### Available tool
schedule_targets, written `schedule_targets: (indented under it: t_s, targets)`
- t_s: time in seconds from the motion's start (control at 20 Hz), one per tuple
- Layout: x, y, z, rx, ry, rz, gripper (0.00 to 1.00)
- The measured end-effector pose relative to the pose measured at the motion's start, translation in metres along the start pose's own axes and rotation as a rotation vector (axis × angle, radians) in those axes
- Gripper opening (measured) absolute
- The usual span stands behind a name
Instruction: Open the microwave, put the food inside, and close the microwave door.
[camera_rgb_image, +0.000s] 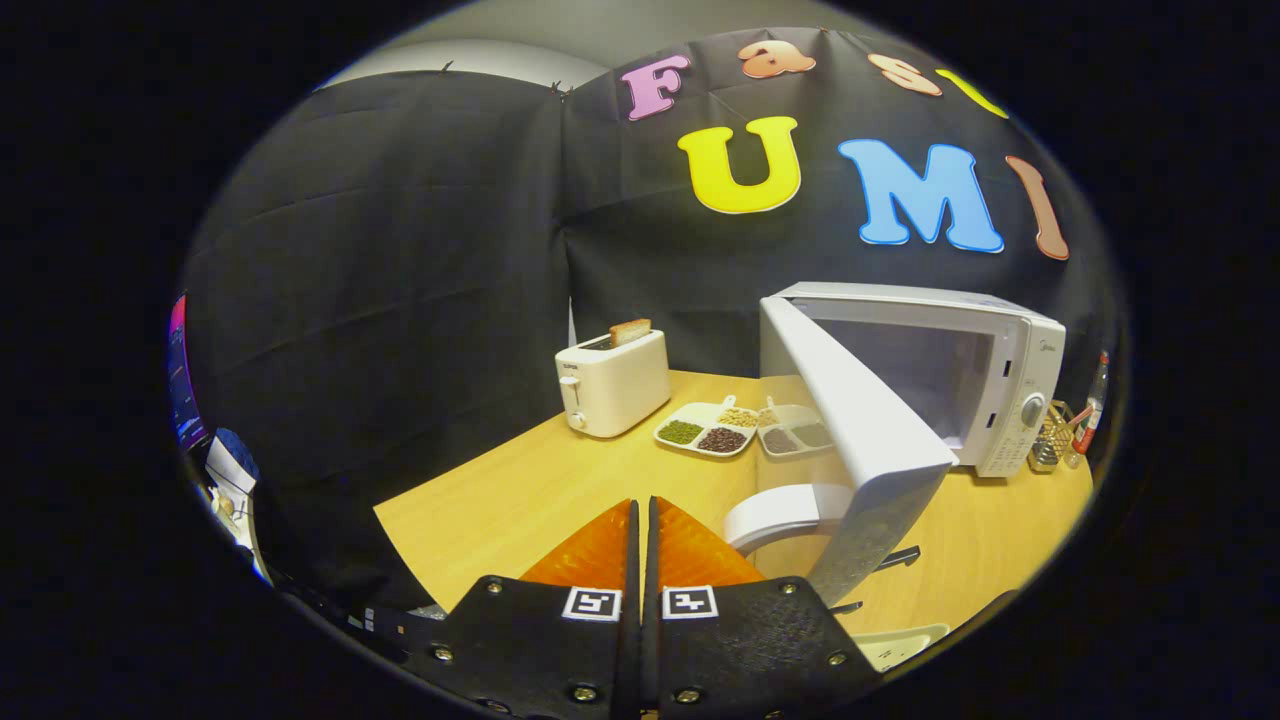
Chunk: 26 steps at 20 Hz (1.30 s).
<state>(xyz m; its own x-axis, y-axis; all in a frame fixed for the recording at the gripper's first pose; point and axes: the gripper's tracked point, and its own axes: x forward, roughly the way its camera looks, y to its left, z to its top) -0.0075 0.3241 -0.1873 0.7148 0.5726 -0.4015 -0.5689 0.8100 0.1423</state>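
One toaster (612, 383) stands at the far left of a light wooden counter (520, 490), a single slice of bread (630, 331) sticking up from its slot. Just to its right lies one white divided dish (708, 428) with three visible compartments of food: green grains, dark beans and pale seeds. A second set of compartments shows beside it, seen through or reflected in the glass of the door, and which of the two cannot be told.

One white microwave (1010, 400) sits at the far right of the counter with its door (860, 430) swung wide open toward the near side, the cavity (905, 370) lit and exposed. A curved white handle (775, 512) shows at the near lower edge of the door. A small wire rack (1052, 440) and one bottle (1095, 400) stand to the right of the microwave, too small to make out further.

The tongs (640, 515) hang over the near edge of the counter, their two fingers pressed together with nothing between them, the tips pointing toward the dish and just left of the open door. A pale object (900, 645) lies at the near right beside the tongs, only partly seen.

Black cloth (400, 280) drapes the booth's wall behind the counter, with a strip of grey wall above it.
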Motion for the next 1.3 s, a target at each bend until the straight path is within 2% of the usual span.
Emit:
schedule_targets:
  t_s: [0.7,1.3]
  targets:
    - [0.005,-0.134,0.008,0.035,-0.019,-0.237,0.01]
    - [0.02,-0.227,0.019,0.068,-0.029,-0.383,0.01]
